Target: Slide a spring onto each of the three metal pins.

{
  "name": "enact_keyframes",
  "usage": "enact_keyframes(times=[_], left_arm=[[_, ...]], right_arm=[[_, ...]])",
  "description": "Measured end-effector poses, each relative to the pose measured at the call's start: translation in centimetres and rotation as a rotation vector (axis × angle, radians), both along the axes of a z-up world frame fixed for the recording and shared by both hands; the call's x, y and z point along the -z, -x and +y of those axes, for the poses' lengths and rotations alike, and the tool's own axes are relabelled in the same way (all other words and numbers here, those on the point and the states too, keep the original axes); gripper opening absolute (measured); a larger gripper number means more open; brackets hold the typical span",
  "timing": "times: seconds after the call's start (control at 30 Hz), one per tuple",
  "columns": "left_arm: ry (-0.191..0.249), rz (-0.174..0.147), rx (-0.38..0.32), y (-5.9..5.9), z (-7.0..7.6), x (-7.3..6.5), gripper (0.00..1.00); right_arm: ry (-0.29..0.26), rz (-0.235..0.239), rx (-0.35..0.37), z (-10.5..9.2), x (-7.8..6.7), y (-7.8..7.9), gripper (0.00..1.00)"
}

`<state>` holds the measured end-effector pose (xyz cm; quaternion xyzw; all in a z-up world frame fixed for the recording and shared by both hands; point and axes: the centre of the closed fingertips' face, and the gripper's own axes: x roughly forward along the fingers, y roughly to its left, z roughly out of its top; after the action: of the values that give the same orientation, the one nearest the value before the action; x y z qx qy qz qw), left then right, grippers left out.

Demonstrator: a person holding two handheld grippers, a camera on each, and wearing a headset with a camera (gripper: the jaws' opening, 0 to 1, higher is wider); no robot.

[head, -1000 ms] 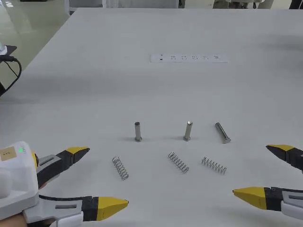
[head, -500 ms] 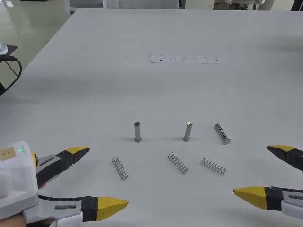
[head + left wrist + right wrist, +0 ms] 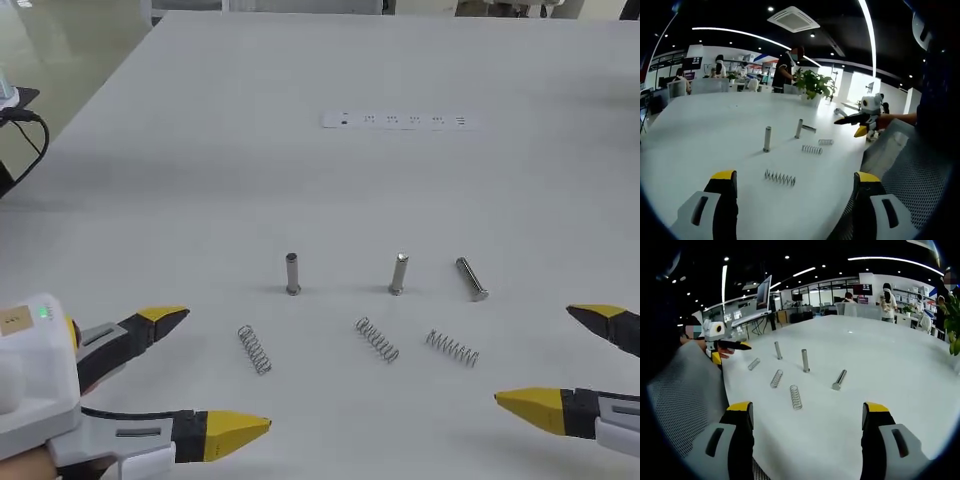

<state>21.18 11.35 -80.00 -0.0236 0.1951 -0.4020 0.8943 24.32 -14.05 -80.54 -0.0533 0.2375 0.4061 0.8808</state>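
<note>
Two metal pins stand upright on the white table. A third pin lies on its side to their right. Three loose springs lie flat in a row just in front of the pins. My left gripper is open at the near left, with nothing between its yellow tips. My right gripper is open at the near right, also with nothing in it. In the left gripper view the nearest spring lies ahead of the jaws. In the right gripper view the lying pin and a spring are closest.
A white power strip lies flat farther back on the table. A black cable hangs past the left edge. People and desks show in the background of the gripper views.
</note>
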Motion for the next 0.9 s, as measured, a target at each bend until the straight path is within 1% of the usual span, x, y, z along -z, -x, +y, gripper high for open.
enact_keyframes(times=[0.17,0.33,0.43,0.57,0.67,0.9], left_arm=[[0.003,-0.005,-0.004,-0.1,0.0,-0.1,0.94],[0.004,-0.008,-0.006,-0.1,0.0,-0.2,0.94],[0.006,-0.010,-0.007,-0.1,0.0,-0.3,0.94],[0.002,-0.013,-0.005,-0.1,0.0,-0.3,0.94],[0.002,-0.016,-0.007,-0.2,0.0,-0.5,0.94],[-0.002,-0.023,-0.006,-0.3,0.1,-0.7,0.94]], right_arm=[[0.007,-0.001,0.002,-0.1,-0.1,-0.3,0.90],[0.028,-0.003,-0.008,-0.1,-0.3,-0.8,0.89],[0.034,-0.012,-0.010,-0.1,-0.7,-1.4,0.88],[0.061,-0.019,-0.028,0.2,-0.8,-2.3,0.88],[0.067,-0.019,-0.034,0.4,-1.0,-2.9,0.87],[0.093,-0.042,-0.051,0.9,-1.8,-5.0,0.85]])
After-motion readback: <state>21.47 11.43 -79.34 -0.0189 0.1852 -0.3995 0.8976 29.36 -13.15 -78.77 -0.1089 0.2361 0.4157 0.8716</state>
